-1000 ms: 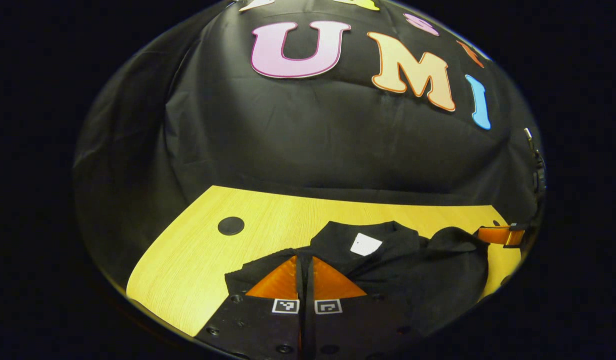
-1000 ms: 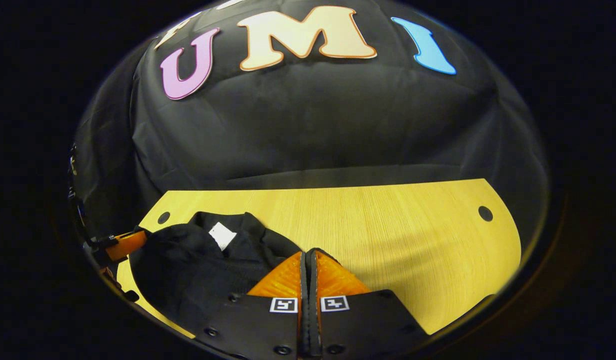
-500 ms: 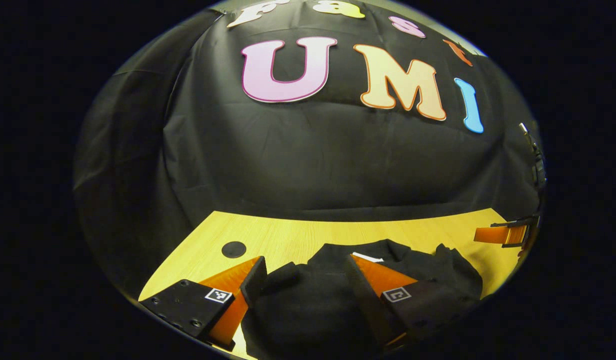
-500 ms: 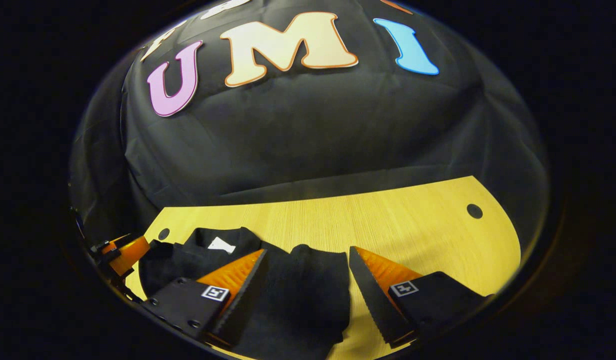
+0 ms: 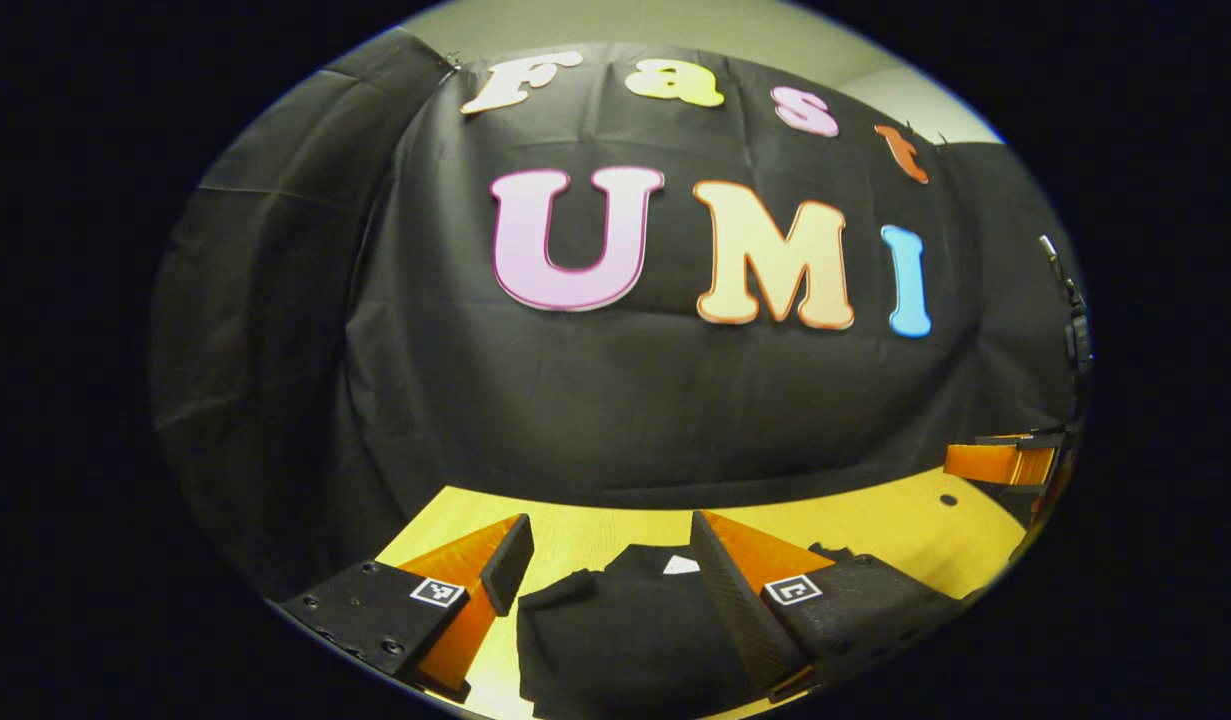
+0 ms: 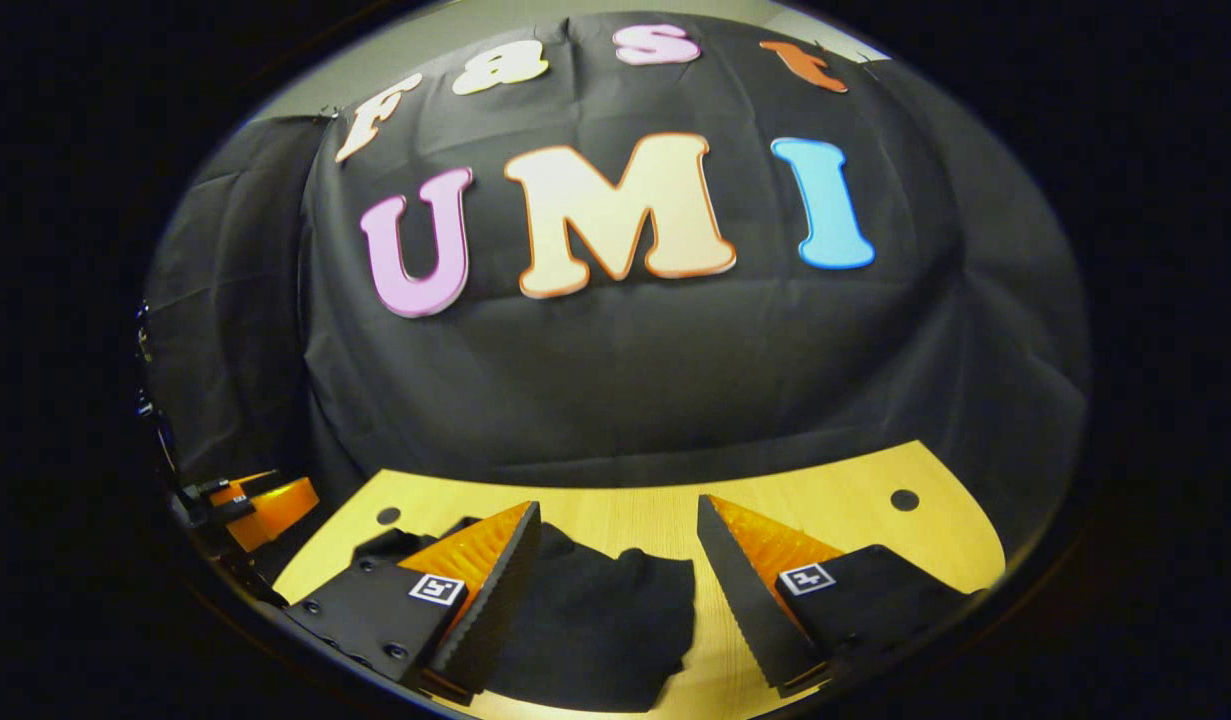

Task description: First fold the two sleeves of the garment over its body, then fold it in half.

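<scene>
left gripper fingers stand wide apart, gripping nothing, raised over the black garment that lies folded on the yellow surface, its white label facing up. right gripper fingers are likewise spread wide and empty above the garment's edge. the other gripper's tip shows at each view's rim.

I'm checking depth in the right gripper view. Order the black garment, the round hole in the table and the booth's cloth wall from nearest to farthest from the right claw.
1. Black garment, lying between the open right claw's fingers.
2. Round hole, farther off to the right on the table.
3. Cloth wall, behind the table's far edge.
</scene>
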